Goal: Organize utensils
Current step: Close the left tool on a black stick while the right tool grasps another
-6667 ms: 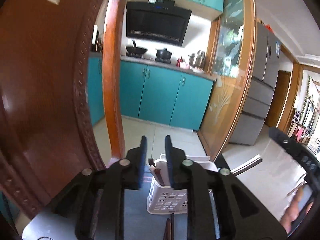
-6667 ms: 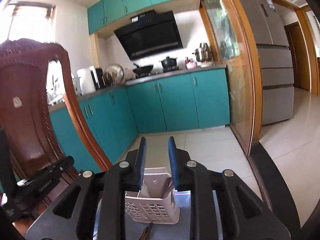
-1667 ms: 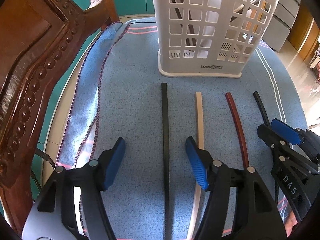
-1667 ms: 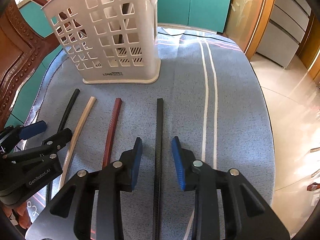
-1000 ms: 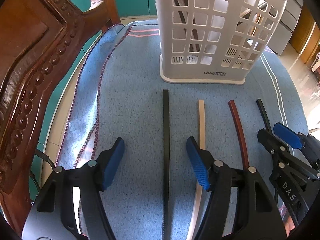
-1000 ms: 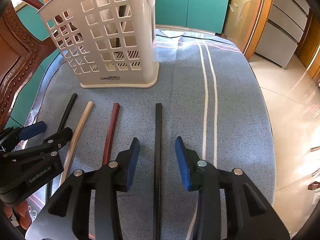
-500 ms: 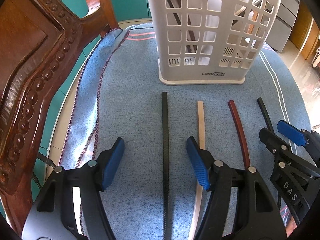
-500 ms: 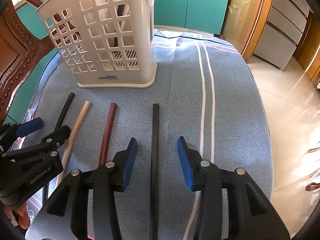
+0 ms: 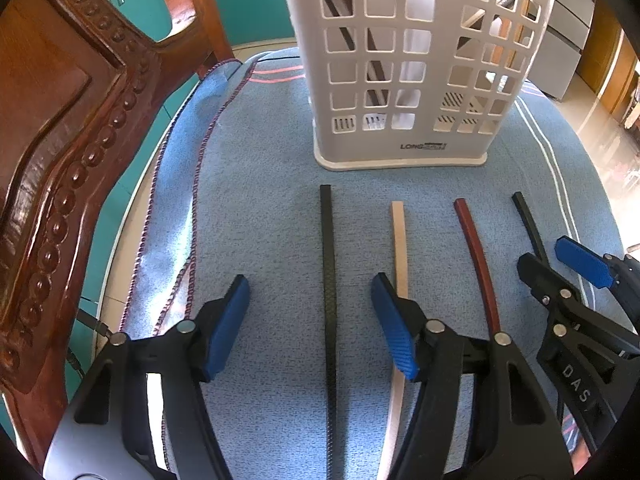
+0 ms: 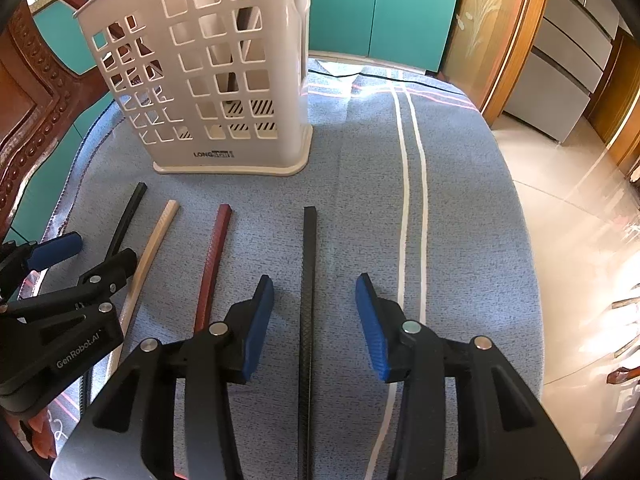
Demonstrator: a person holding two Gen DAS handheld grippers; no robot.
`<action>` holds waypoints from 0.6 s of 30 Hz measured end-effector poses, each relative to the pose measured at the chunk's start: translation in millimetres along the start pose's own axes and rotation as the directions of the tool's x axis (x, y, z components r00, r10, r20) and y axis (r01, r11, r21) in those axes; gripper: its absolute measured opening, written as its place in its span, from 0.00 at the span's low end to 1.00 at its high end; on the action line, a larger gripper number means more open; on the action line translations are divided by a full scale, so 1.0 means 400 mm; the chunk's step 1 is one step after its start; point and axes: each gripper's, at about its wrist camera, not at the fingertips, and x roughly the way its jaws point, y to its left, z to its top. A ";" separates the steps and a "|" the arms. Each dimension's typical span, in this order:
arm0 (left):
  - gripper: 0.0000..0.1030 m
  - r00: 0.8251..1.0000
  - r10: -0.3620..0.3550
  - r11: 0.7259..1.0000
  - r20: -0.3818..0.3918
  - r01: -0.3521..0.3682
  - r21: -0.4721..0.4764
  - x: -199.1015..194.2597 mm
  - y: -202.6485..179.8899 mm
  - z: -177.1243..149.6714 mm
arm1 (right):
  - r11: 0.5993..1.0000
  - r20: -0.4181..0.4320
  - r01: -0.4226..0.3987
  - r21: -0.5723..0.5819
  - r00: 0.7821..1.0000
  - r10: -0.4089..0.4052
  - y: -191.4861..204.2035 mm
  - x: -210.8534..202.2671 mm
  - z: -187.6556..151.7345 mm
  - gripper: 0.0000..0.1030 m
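Both of my tools hang over the blue cloth [image 9: 260,184] on the counter. My left hand-held gripper [image 9: 310,320] is closing, its pads clear of the black chopstick [image 9: 329,280] lying between them at lower centre of its view. My right hand-held gripper [image 10: 314,320] stands parted around a second black chopstick [image 10: 308,280], touching neither side. Between the two lie a pale chopstick [image 9: 400,248] and a dark red chopstick [image 9: 476,248], side by side, apart from each other. All four point toward the white utensil basket [image 9: 404,148], which stands upright at upper centre with a bare strip of cloth before its base. A carved wooden chair back [image 9: 60,140] crowds the left edge. In the right view the cloth's white stripes [image 10: 412,200] run beside the chopstick, then the counter edge drops to tiled floor [image 10: 580,208]; that side is open.
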 end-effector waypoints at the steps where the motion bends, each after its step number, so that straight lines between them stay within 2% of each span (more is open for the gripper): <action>1: 0.58 1.000 -0.010 1.000 0.001 0.010 0.001 0.001 -0.001 0.002 | 1.000 0.001 0.000 -0.002 1.000 0.000 0.001 0.000 -0.001 0.42; 4: 0.52 0.999 -0.053 0.998 -0.003 0.053 -0.015 0.006 0.007 0.009 | 1.000 0.003 -0.005 -0.009 1.000 0.005 0.004 -0.003 -0.004 0.42; 6: 0.41 0.996 -0.083 0.996 -0.009 0.083 -0.016 0.006 0.006 0.012 | 1.000 0.006 -0.014 -0.024 1.000 0.014 0.010 -0.005 -0.006 0.38; 7: 0.37 0.996 -0.090 0.996 -0.008 0.090 -0.005 0.003 0.000 0.012 | 0.999 0.007 -0.026 -0.028 1.000 0.026 0.013 -0.007 -0.007 0.33; 9: 0.22 0.995 -0.096 0.995 0.000 0.096 0.022 -0.003 -0.018 0.009 | 0.999 0.008 -0.040 -0.033 0.999 0.041 0.017 -0.012 -0.010 0.20; 10: 0.16 0.995 -0.100 0.995 0.001 0.100 0.028 -0.004 -0.024 0.010 | 0.998 0.007 -0.053 -0.031 0.999 0.053 0.017 -0.013 -0.011 0.08; 11: 0.08 0.994 -0.106 0.994 0.002 0.106 0.035 -0.005 -0.029 0.009 | 0.997 0.006 -0.066 -0.026 0.998 0.066 0.015 -0.015 -0.011 0.07; 15: 0.07 0.993 -0.120 0.993 0.006 0.119 0.013 -0.009 -0.023 0.009 | 0.993 0.027 -0.114 -0.003 0.993 0.114 0.003 -0.031 -0.009 0.06; 18: 0.07 0.992 -0.118 0.993 0.050 0.119 -0.010 -0.047 -0.005 0.014 | 0.992 0.072 -0.128 -0.002 0.989 0.127 -0.005 -0.067 0.000 0.06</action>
